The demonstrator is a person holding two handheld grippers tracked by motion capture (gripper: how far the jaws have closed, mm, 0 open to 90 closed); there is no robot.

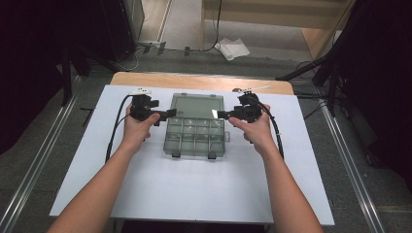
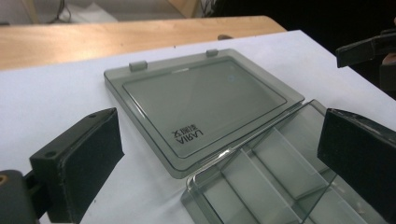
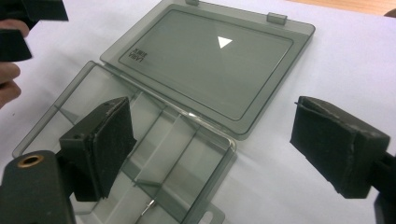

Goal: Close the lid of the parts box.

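A smoky clear plastic compartment box (image 1: 196, 137) lies open on the white tabletop (image 1: 194, 194). Its lid (image 1: 197, 106) is folded back flat on the far side. The dividers show in the base (image 3: 154, 154), and the compartments look empty. My left gripper (image 1: 167, 115) hovers at the box's left edge near the hinge, open, with the lid (image 2: 201, 102) and base (image 2: 271, 182) between its pads. My right gripper (image 1: 221, 114) is at the box's right edge, open over the base's corner, jaws wide apart. Each hand grips its tool from behind.
The white top rests on a wooden table (image 1: 194, 80) whose far strip is bare. Two latches (image 1: 212, 156) stick out from the box's near side. Cables trail from both grippers. Dark stands and metal floor rails flank the table.
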